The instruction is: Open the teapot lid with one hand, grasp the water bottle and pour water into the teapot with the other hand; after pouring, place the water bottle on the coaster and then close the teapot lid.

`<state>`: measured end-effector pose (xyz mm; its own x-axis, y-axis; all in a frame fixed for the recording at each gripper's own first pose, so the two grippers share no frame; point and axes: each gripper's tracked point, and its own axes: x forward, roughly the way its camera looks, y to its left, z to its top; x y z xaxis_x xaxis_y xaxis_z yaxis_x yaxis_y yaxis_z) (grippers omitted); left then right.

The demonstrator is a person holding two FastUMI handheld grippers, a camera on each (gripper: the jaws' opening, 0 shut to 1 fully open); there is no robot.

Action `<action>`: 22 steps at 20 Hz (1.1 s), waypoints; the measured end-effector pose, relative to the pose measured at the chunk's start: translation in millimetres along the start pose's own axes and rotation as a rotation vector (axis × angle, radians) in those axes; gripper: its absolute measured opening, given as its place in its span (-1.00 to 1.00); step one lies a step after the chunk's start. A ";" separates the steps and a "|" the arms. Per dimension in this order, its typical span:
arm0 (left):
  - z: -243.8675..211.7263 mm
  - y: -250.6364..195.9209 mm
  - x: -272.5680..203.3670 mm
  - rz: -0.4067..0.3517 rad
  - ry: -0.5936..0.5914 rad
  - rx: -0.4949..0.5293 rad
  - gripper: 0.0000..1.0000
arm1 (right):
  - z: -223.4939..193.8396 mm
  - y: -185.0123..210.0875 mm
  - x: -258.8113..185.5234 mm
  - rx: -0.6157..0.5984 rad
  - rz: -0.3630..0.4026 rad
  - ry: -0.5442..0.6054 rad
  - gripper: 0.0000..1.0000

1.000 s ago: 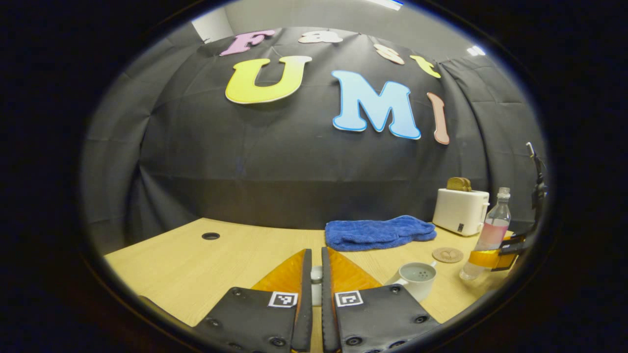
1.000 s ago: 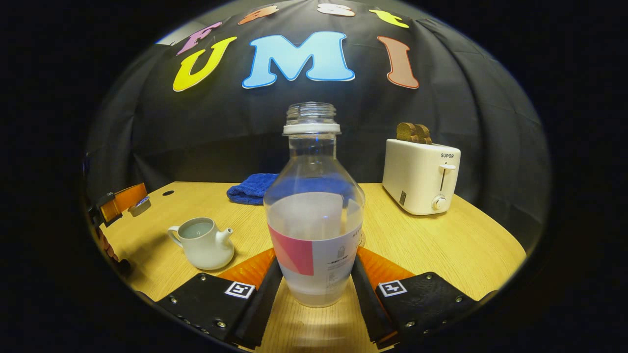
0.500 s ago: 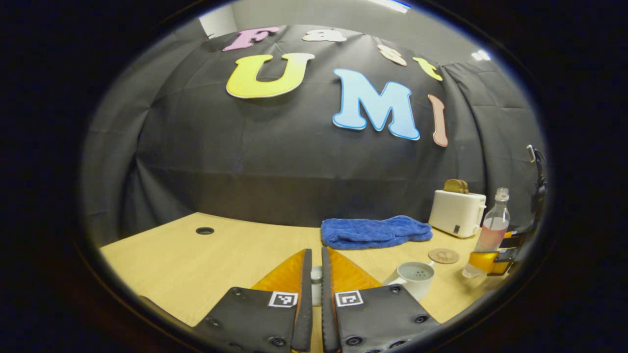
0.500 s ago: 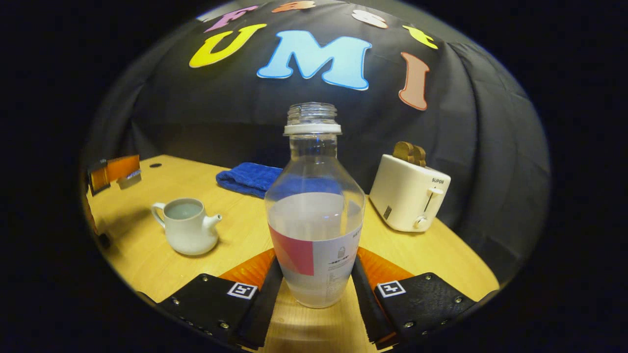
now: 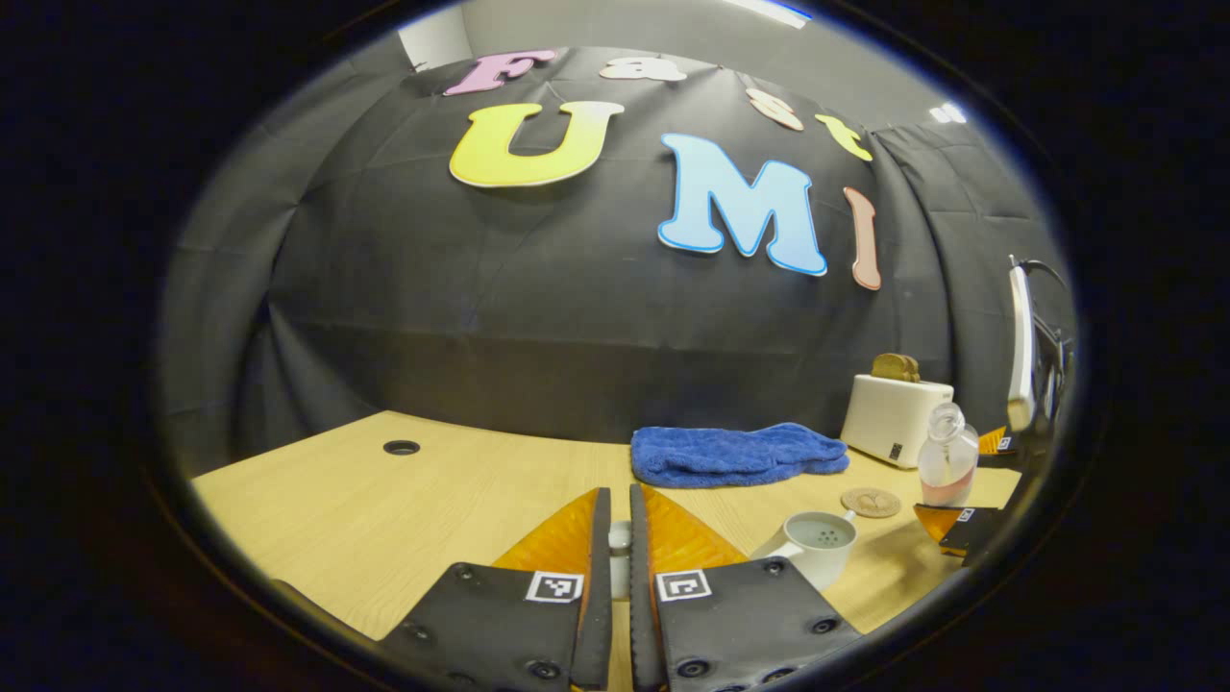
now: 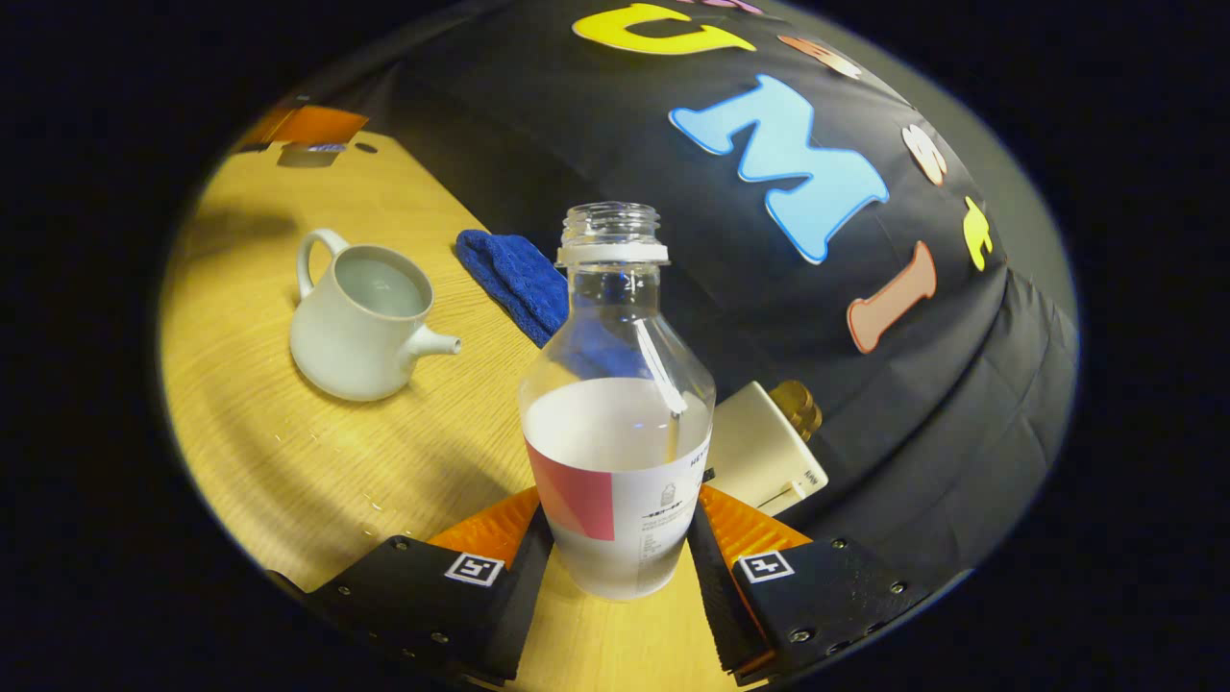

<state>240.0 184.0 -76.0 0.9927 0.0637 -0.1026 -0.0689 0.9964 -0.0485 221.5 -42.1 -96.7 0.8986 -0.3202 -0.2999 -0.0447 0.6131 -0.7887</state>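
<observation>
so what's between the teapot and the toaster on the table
In the left gripper view, the round coaster lies on the table between the open teapot and the toaster, with nothing on it; the blue towel lies off to one side.

blue towel [image 5: 738, 455] | white toaster [image 5: 896, 419], possibly bread inside | wooden table [image 5: 384, 519]
</observation>
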 end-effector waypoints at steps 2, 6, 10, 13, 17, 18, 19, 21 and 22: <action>0.0 2.5 -0.3 0.002 0.000 -0.003 -0.67 | 2.5 -7.4 3.2 -0.079 -0.023 0.003 0.48; -0.3 5.6 2.1 0.004 0.002 -0.024 -0.67 | 9.6 -20.7 2.4 -0.243 -0.082 -0.002 0.47; 0.5 10.2 0.9 0.010 -0.002 -0.039 -0.67 | 23.5 -28.5 6.4 -0.433 -0.138 -0.034 0.47; 0.5 11.2 1.2 0.008 -0.009 -0.057 -0.67 | 32.8 -25.3 3.6 -0.549 -0.171 -0.062 0.47; 5.7 17.4 -1.6 0.012 -0.020 -0.093 -0.67 | 36.0 -17.2 -2.8 -0.649 -0.186 -0.088 0.46; 6.6 19.1 -2.2 0.014 -0.019 -0.103 -0.67 | 37.1 -15.9 -3.3 -0.676 -0.192 -0.094 0.46; 7.7 20.7 -2.1 0.014 -0.021 -0.115 -0.67 | 41.1 -12.8 -4.3 -0.708 -0.201 -0.099 0.46; 9.5 22.1 -2.3 0.014 -0.025 -0.130 -0.72 | 46.3 -11.3 -5.3 -0.770 -0.221 -0.105 0.47; 8.6 22.5 -2.1 0.015 -0.023 -0.134 -0.67 | 47.4 -10.7 -5.7 -0.796 -0.227 -0.107 0.46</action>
<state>237.1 206.7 -68.3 0.9933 0.0813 -0.0816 -0.0949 0.9792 -0.1794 237.5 -12.6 -61.1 0.9577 -0.2798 -0.0675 -0.1171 -0.1646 -0.9794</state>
